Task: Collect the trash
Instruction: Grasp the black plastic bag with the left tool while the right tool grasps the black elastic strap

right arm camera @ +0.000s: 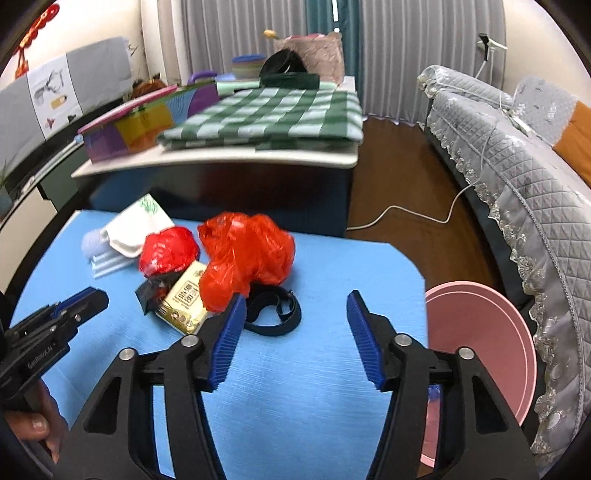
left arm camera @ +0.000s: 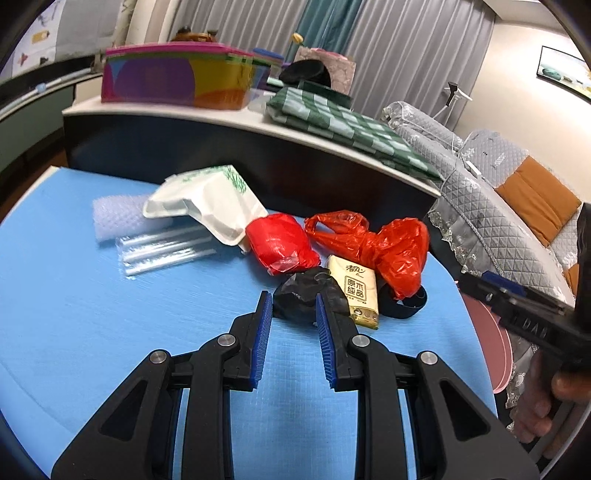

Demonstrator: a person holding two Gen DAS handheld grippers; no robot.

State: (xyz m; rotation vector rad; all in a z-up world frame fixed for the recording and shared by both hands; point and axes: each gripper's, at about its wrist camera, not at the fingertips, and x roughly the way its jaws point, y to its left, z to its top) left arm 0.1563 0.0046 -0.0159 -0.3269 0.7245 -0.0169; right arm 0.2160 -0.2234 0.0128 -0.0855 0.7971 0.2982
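L tool (left arm camera: 293,301) narrow, empty, just short of black bag wad (left arm camera: 303,295); R tool (right arm camera: 295,306) wide, empty, above black strap (right arm camera: 273,314) on blue counter (right arm camera: 295,406).

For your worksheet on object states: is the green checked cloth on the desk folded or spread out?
Folded: the green checked cloth lies as a thick, layered stack on the desk.

Grey curtains (right arm camera: 236,33), quilted sofa (right arm camera: 517,155), wooden floor (right arm camera: 399,177)

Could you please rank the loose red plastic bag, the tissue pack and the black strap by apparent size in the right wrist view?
1. Loose red plastic bag, clearly largest.
2. Tissue pack and black strap: look alike, so unranked.
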